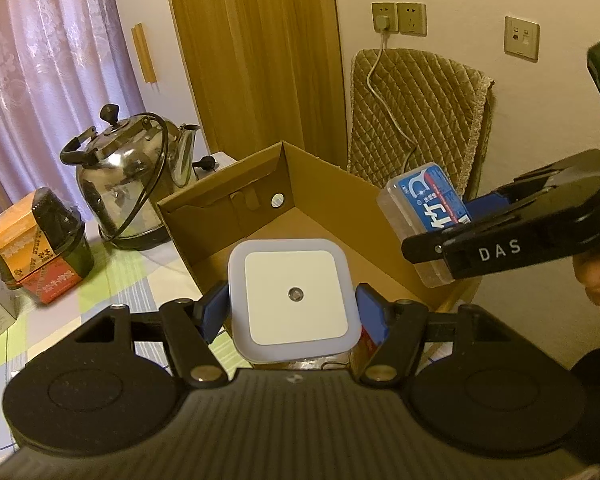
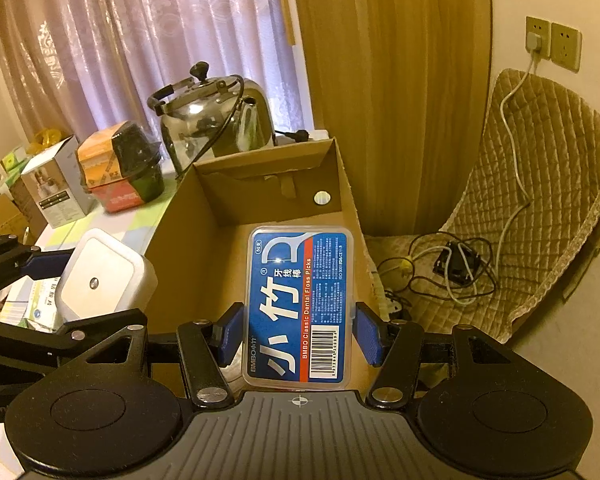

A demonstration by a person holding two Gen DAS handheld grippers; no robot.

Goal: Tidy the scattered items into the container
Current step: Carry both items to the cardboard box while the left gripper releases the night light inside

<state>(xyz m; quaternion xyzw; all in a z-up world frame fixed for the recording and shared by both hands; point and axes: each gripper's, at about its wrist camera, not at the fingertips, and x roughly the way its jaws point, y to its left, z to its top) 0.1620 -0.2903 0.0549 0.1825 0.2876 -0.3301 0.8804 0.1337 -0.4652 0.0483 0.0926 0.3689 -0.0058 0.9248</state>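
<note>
Landmark: open cardboard box (image 1: 300, 216), standing on a table with a checked cloth (image 1: 100, 280); all places below are given relative to it.

Left gripper (image 1: 294, 312): held above the box's near edge, its blue pads (image 1: 212, 316) pressed on both sides of a square white night light (image 1: 294, 300). It is clamped on that light.

Night light: white, with rounded corners and a small round sensor at the centre of its face; lifted above the box's near left corner, not resting on the box floor. In the right wrist view it (image 2: 104, 276) shows just outside the box's left wall.

Right gripper (image 2: 300, 336): over the box's near right side, its blue pads (image 2: 230, 336) closed against the long edges of a clear plastic floss pick case (image 2: 300, 304). It grips that case firmly.

Floss pick case: flat, with a blue label reading "Classic Dental Floss Picks" and a barcode; held in the air above the box's interior, seen in the left wrist view (image 1: 424, 208) over the right wall.

Box interior: the visible floor is bare brown cardboard; a round hole (image 2: 321, 198) shows in the far wall.

Kettle (image 1: 136, 184): shiny steel, behind the box's left far corner.

Packaged goods (image 1: 40, 244): orange and black, left of the box, beyond the kettle.

Quilted chair (image 2: 540, 184): right of the box, with cables lying on its seat.
</note>
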